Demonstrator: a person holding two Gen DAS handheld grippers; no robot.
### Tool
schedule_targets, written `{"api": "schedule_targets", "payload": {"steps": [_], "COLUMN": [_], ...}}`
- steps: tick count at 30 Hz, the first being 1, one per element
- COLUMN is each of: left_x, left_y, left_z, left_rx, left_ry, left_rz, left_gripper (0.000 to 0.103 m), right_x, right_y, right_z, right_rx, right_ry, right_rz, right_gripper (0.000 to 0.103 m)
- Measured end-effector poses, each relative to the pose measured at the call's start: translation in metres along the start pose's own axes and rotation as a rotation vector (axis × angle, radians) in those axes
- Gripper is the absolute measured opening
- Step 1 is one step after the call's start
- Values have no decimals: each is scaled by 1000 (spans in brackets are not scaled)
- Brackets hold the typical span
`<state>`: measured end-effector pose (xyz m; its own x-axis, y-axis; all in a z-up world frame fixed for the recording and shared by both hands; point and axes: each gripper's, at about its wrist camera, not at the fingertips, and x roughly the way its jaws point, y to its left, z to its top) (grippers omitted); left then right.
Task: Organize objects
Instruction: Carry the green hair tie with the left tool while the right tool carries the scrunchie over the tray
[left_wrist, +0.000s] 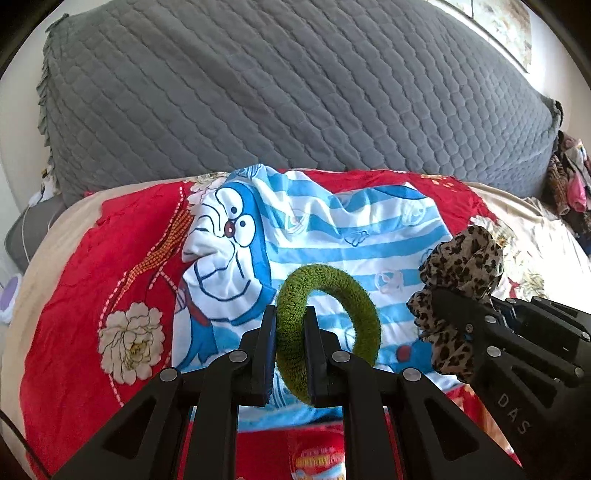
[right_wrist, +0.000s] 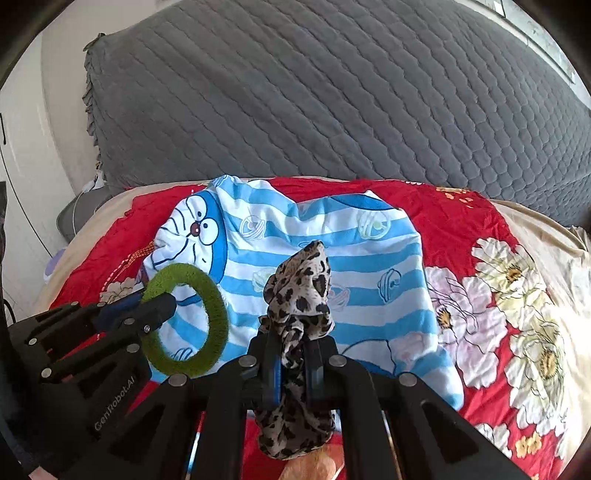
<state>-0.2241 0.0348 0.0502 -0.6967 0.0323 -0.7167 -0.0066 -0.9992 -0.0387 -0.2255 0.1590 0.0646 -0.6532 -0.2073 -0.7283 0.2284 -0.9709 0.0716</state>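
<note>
Gripping a green ring scrunchie (left_wrist: 328, 325), left gripper (left_wrist: 290, 321) hovering over the striped cartoon cloth (left_wrist: 332, 229), right gripper (right_wrist: 291, 339) beside it clamping a leopard scrunchie (right_wrist: 301, 291), cloth's near edge hidden behind both.

Both views bright w/ daylight, strongest from the right: cream bedding (left_wrist: 546, 243) at the right edge is washed out, near glare. Colours vivid, centre sharp. Heavy fisheye bend, the grey quilted cover (left_wrist: 295, 92) bulges and dark vignette fills the corners. Black gripper frames up close are underexposed, little detail. Shadows soft. Slight blur at the far edges.
</note>
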Motion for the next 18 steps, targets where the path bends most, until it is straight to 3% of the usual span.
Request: {"api": "schedule_targets", "payload": {"steps": [11,18], "left_x": [42,54], "left_y": [11,5], "left_z": [2,4], "left_rx": [-50,-29], "left_ry": [57,57], "left_rz": [-1,-10], "left_gripper": [13,13], "right_x": [46,65], "right_y": [-4,-5], "right_z": [6,4], "right_rx": [7,13], "right_ry": [73,112], "right_rz": [-2,4], "right_gripper": [8,8]}}
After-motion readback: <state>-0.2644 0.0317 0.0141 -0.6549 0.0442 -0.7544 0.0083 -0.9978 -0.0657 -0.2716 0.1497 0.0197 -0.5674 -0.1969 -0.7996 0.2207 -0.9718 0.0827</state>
